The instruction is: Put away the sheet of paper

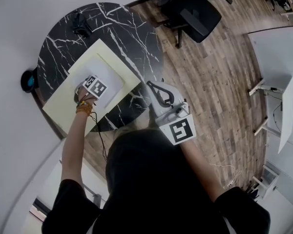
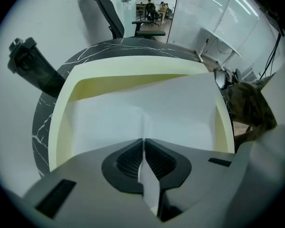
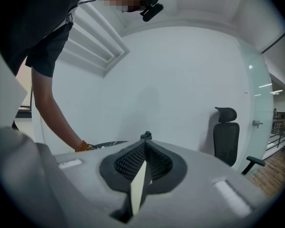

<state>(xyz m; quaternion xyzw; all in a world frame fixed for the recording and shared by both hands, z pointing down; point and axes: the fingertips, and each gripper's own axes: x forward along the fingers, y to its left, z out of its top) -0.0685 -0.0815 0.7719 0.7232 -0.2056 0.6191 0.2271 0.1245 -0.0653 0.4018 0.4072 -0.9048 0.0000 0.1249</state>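
A white sheet of paper (image 1: pixel 111 76) (image 2: pixel 147 108) lies inside a shallow cream tray (image 1: pixel 63 108) (image 2: pixel 61 127) on the round black marble table (image 1: pixel 117 23). My left gripper (image 1: pixel 91 89) (image 2: pixel 143 140) points straight down over the sheet's near part. It is shut on the paper, and a small ridge of paper rises from its tips. My right gripper (image 1: pixel 149 85) (image 3: pixel 145 146) hovers level at the table's near right edge, off the tray. Its jaws are shut, with nothing seen beyond its tips.
A black device (image 1: pixel 81 23) (image 2: pixel 31 63) stands on the far side of the table. A black office chair (image 1: pixel 190 9) is behind the table, on the wooden floor. A white desk (image 1: pixel 278 72) is at the right. A white wall runs along the left.
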